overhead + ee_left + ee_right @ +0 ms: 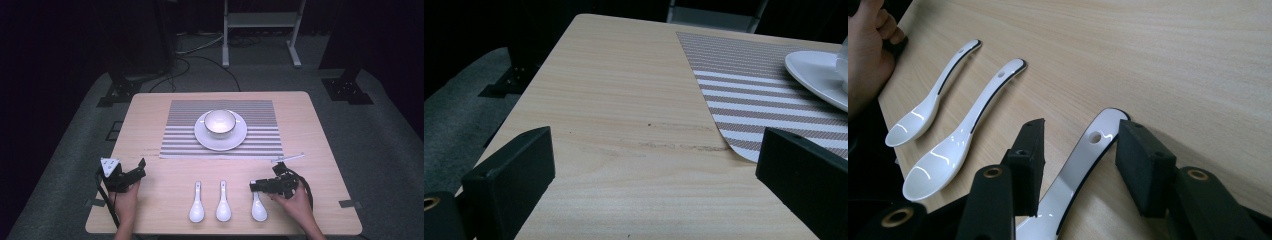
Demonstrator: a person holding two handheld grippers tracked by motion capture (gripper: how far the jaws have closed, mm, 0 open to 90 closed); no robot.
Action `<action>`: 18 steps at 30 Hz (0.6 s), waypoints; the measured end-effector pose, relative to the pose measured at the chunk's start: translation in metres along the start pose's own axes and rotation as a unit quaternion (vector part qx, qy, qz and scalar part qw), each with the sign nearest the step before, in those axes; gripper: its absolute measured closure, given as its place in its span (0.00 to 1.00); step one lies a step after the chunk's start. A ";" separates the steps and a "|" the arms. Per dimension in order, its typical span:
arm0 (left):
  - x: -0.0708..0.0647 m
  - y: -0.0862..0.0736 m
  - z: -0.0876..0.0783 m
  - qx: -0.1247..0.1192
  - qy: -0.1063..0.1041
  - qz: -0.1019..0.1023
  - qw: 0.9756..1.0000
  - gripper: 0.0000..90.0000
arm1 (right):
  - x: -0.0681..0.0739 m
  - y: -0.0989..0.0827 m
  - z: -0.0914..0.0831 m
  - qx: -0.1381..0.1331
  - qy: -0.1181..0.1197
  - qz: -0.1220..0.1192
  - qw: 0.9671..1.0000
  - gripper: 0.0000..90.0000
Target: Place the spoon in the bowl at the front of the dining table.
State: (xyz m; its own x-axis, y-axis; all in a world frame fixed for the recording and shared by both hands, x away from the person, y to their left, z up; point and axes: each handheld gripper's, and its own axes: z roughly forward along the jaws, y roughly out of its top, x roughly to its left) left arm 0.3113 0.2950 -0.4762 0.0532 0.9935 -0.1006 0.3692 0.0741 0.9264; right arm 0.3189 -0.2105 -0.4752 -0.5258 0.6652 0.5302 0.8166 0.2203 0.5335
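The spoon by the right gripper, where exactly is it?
In the high view, the rightmost spoon lies at the table's near edge, its handle between the right gripper's jaws, right of two other spoons.

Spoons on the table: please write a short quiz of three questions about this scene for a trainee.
1. How many spoons lie on the table?
2. True or false: the bowl stands on the plate.
3. In the high view, the right tongs stand around the handle of which spoon? A: left one. B: middle one. C: right one.
Key: 1. Three. 2. True. 3. C.
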 end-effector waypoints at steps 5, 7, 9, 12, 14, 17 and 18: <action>0.000 0.000 0.000 0.000 0.000 0.000 1.000 0.01 | 0.006 0.000 0.001 0.003 -0.028 -0.015 1.000 0.65; 0.000 0.000 0.000 -0.001 0.000 0.001 1.000 0.01 | 0.010 0.001 0.002 0.008 -0.046 -0.025 0.999 0.68; 0.000 0.000 0.000 0.000 0.001 0.002 1.000 0.01 | 0.014 0.002 0.003 0.013 -0.062 -0.032 0.997 0.70; 0.000 0.000 0.000 -0.001 0.001 0.002 1.000 0.01 | 0.018 0.004 0.004 0.020 -0.080 -0.039 0.996 0.72; 0.000 0.000 0.000 -0.001 0.001 0.002 1.000 0.01 | 0.019 0.004 0.005 0.023 -0.088 -0.041 0.995 0.77; 0.000 0.000 0.000 0.000 0.001 0.002 1.000 0.01 | 0.018 0.004 0.006 0.029 -0.077 -0.034 0.996 0.87; -0.001 0.000 0.000 0.000 0.001 0.002 1.000 0.01 | 0.018 0.004 0.006 0.030 -0.080 -0.036 0.996 0.89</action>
State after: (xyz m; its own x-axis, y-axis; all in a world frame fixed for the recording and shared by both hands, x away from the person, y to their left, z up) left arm 0.3114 0.2945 -0.4762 0.0527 0.9940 -0.0954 0.3680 0.0695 0.9272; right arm 0.3146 -0.1933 -0.4674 -0.5422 0.7506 0.3777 0.7938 0.3103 0.5230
